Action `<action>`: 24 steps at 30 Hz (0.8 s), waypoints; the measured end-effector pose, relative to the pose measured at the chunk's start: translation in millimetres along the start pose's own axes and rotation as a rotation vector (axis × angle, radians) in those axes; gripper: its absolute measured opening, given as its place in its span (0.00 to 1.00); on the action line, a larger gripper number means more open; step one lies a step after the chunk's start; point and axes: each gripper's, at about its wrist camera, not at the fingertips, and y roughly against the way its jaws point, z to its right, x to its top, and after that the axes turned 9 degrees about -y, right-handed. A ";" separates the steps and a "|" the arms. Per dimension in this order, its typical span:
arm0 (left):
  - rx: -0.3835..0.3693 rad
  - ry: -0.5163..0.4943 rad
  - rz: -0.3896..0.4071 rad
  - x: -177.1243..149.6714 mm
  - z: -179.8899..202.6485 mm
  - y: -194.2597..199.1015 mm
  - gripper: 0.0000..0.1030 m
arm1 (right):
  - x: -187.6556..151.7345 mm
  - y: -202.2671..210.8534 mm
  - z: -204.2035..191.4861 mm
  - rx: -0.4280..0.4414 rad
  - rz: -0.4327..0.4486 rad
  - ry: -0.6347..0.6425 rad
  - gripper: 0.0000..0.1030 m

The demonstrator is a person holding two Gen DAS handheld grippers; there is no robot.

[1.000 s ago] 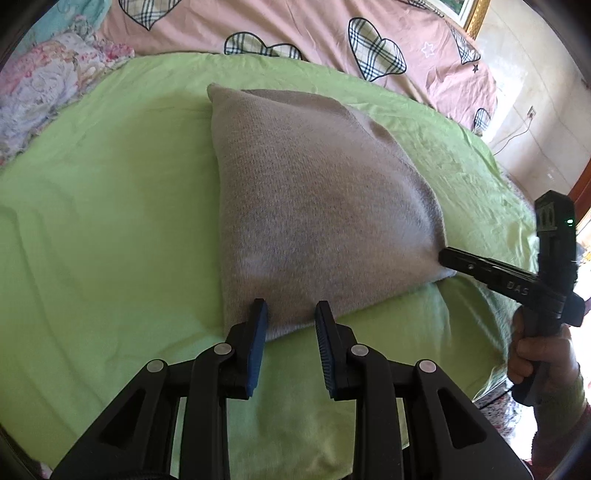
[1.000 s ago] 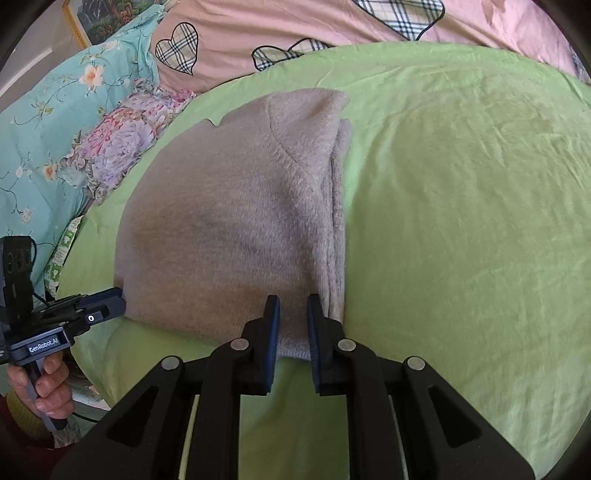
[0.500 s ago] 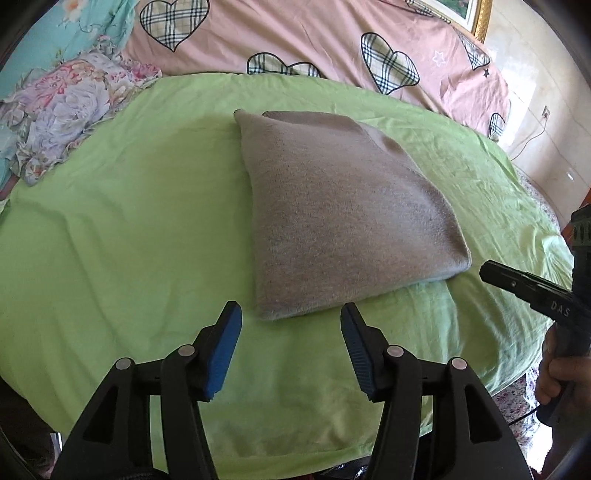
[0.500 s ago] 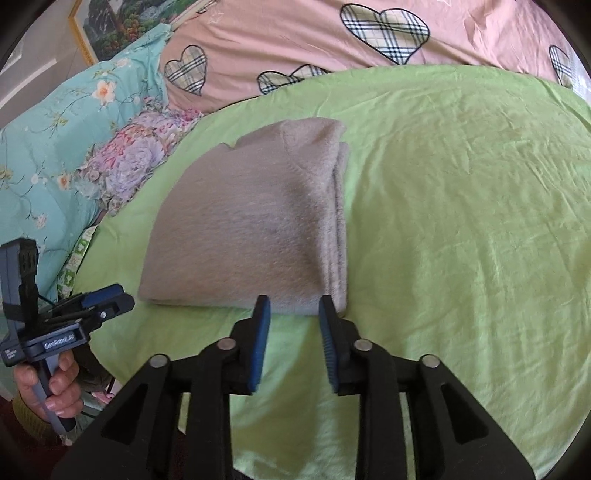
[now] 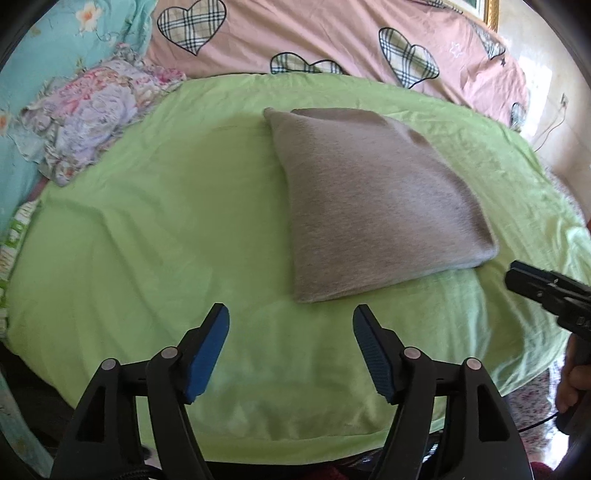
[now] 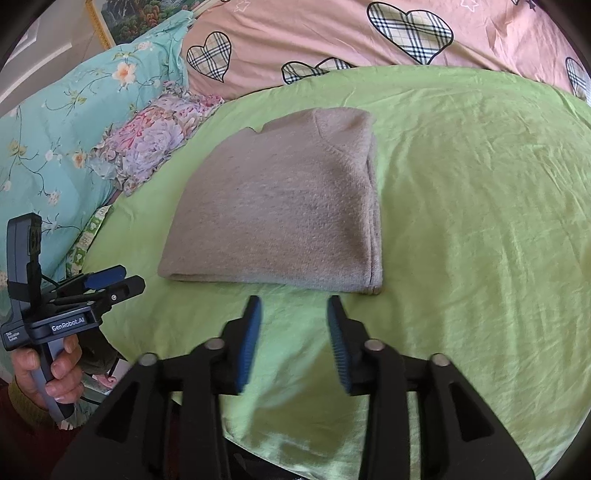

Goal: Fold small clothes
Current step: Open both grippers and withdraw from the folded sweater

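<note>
Blue-padded left gripper spread wide, holding nothing – right gripper parted too, also empty. Both hovering just short of the near edge of the folded grey sweater, lying flat on the green sheet. Pink heart-print quilt and floral pillow further back.

Left hand-held gripper spread wide; right hand-held gripper parted

A green sheet meets a pink heart-print quilt and floral pillows.
</note>
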 end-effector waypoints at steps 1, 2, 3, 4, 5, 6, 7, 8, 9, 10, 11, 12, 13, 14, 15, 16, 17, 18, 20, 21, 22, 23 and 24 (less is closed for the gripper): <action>0.014 -0.006 -0.001 -0.7 0.6 0.1 0.72 | 0.1 0.0 -0.9 0.001 0.001 0.002 0.49; 0.025 -0.011 -0.002 -1.0 0.7 -0.2 0.72 | 0.2 -0.7 -1.8 0.001 0.000 0.005 0.52; 0.032 -0.015 -0.003 -1.3 0.7 -0.4 0.73 | 0.2 -1.7 -2.4 0.000 -0.001 0.006 0.53; 0.039 -0.018 -0.005 -1.3 0.6 -0.9 0.74 | 0.2 -2.4 -2.9 0.000 -0.002 0.006 0.53; 0.044 -0.019 -0.006 -1.2 0.8 -1.0 0.76 | 0.9 -3.4 -3.3 0.001 -0.004 0.006 0.55; 0.048 -0.019 -0.005 -1.2 0.9 -1.0 0.76 | 1.2 -4.6 -3.9 0.003 -0.006 0.007 0.57; 0.050 -0.021 -0.003 -0.9 0.8 -1.0 0.77 | 1.3 -5.1 -4.2 0.003 -0.008 0.008 0.57; 0.055 -0.024 -0.002 -0.5 1.0 -1.1 0.77 | 1.6 -6.2 -5.1 0.003 -0.011 0.013 0.59; 0.061 -0.028 -0.002 0.1 1.4 -1.3 0.78 | 1.3 -6.7 -6.4 0.001 -0.012 0.017 0.61; 0.067 -0.031 -0.001 0.7 1.7 -1.6 0.78 | 1.7 -7.3 -7.1 -0.002 -0.012 0.022 0.61; 0.071 -0.035 0.001 1.1 2.0 -1.8 0.78 | 2.5 -7.8 -7.5 -0.002 -0.011 0.026 0.62; 0.075 -0.037 0.002 1.6 2.0 -2.0 0.78 | 2.6 -7.9 -8.6 -0.003 -0.010 0.026 0.63; 0.076 -0.037 0.002 2.5 1.7 -2.4 0.78 | 3.9 -8.2 -8.6 -0.003 -0.009 0.027 0.63; 0.073 -0.036 0.002 3.8 1.0 -3.2 0.78 | 4.9 -8.4 -7.9 -0.002 -0.008 0.026 0.63; 0.070 -0.033 0.002 4.8 0.3 -3.8 0.78 | 7.0 -9.0 -7.2 -0.002 -0.007 0.026 0.64; 0.069 -0.032 0.003 5.5 -0.3 -4.1 0.78 | 7.0 -9.3 -6.4 -0.003 -0.006 0.025 0.64; 0.068 -0.033 0.003 6.6 -1.0 -4.8 0.78 | 8.8 -9.9 -5.7 -0.004 -0.004 0.025 0.64; 0.068 -0.033 0.004 7.2 -1.5 -5.3 0.78 | 9.0 -10.2 -5.7 -0.005 -0.002 0.024 0.64; 0.065 -0.033 0.003 7.4 -1.7 -5.5 0.78 | 11.4 -11.7 -4.8 -0.003 -0.002 0.023 0.64; 0.064 -0.033 0.001 9.0 -2.5 -6.7 0.78 | 12.8 -12.4 -4.2 -0.001 -0.003 0.023 0.64; 0.063 -0.032 0.000 10.5 -3.1 -7.7 0.79 | 12.4 -12.4 -4.7 -0.005 -0.003 0.023 0.64; 0.064 -0.031 0.000 12.4 -3.7 -8.5 0.79 | 13.8 -13.6 -4.4 -0.005 -0.005 0.025 0.64; 0.065 -0.031 0.000 14.0 -4.3 -9.3 0.79 | 15.4 -14.3 -4.2 -0.002 -0.006 0.025 0.64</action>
